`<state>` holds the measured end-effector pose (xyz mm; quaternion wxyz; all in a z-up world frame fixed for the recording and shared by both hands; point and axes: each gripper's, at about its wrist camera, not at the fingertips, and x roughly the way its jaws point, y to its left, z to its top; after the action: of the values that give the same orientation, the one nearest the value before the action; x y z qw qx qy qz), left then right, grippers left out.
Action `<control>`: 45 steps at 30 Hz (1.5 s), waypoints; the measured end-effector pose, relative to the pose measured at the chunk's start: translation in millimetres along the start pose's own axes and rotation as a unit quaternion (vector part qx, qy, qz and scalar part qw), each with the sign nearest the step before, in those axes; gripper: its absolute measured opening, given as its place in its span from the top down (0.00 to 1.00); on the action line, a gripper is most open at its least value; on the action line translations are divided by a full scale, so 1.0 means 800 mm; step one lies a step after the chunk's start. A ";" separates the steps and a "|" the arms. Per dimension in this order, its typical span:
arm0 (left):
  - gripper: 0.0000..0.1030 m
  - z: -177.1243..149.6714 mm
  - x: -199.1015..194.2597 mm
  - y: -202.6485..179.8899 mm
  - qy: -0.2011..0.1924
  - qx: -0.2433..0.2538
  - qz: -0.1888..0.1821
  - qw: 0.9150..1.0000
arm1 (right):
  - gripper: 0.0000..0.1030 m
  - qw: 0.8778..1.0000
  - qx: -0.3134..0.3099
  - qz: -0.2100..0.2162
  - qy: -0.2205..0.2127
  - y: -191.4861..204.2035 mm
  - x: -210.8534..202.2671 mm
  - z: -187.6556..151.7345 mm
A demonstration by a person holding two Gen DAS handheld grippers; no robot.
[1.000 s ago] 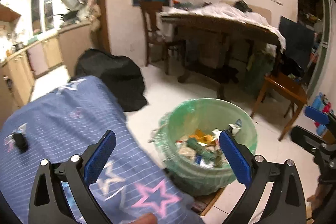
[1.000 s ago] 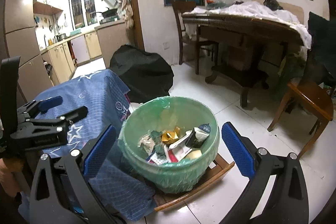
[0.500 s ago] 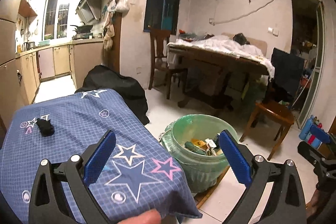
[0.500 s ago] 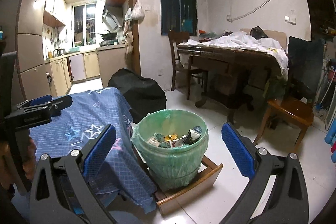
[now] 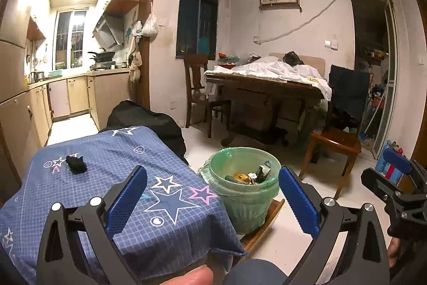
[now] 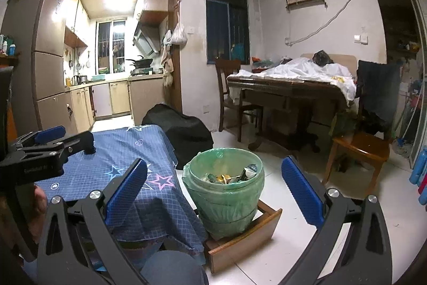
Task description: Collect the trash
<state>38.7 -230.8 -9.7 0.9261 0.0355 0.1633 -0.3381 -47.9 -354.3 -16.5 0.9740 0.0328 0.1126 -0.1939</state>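
A green-lined trash bin (image 5: pixel 241 194) stands on the floor in a wooden tray, right of the blue star-patterned table (image 5: pixel 112 178); it also shows in the right wrist view (image 6: pixel 224 194) with several scraps inside. A small black piece of trash (image 5: pixel 76 164) lies on the tablecloth at the far left. My left gripper (image 5: pixel 212 198) is open and empty, held back above the table's near right corner. My right gripper (image 6: pixel 213 195) is open and empty, facing the bin from a distance. The left gripper hides the black piece in the right wrist view.
A black bag (image 5: pixel 149 119) lies on the floor behind the table. A wooden dining table (image 5: pixel 267 87) with white cloth and chairs (image 5: pixel 333 146) stands at the back right. Kitchen cabinets (image 5: pixel 69 98) are at the back left. White floor tiles (image 6: pixel 293 253) lie right of the bin.
Both grippers have pulled back and tilted up from over the bin. The bin now looks smaller and farther, and more of the table and room is in view.
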 end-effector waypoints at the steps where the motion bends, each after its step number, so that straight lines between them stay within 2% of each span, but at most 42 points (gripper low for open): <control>1: 0.05 -0.001 -0.012 -0.003 -0.004 -0.004 0.005 1.000 | 0.05 1.000 0.002 -0.002 -0.003 0.002 -0.008 0.000; 6: 0.05 0.003 -0.047 -0.013 -0.014 -0.007 0.014 1.000 | 0.05 1.000 -0.006 -0.017 -0.017 0.009 -0.038 -0.001; 12: 0.05 0.000 -0.071 -0.038 -0.009 0.017 0.003 1.000 | 0.05 1.000 0.005 -0.024 -0.018 0.003 -0.055 -0.005; 17: 0.05 -0.005 -0.074 -0.044 -0.001 0.020 0.005 1.000 | 0.05 1.000 0.005 -0.018 -0.012 0.004 -0.057 -0.008; 25: 0.05 -0.001 -0.060 -0.027 0.006 0.005 0.019 1.000 | 0.05 1.000 -0.003 -0.008 -0.008 0.015 -0.058 -0.004; 30: 0.05 -0.004 -0.061 -0.030 -0.020 0.016 0.026 0.999 | 0.05 1.000 -0.004 -0.007 -0.021 0.019 -0.063 -0.005; 35: 0.05 -0.010 -0.072 -0.032 -0.055 0.027 0.027 0.998 | 0.05 0.998 -0.002 -0.013 -0.059 0.023 -0.074 -0.010; 45: 0.05 -0.016 -0.072 -0.036 -0.053 0.031 0.028 0.998 | 0.05 0.998 0.002 -0.008 -0.066 0.029 -0.075 -0.009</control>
<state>-24.6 -214.8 -1.8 0.9412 0.0505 0.1025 -0.3180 -94.3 -310.0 -9.1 0.9777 0.0210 0.0480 -0.2033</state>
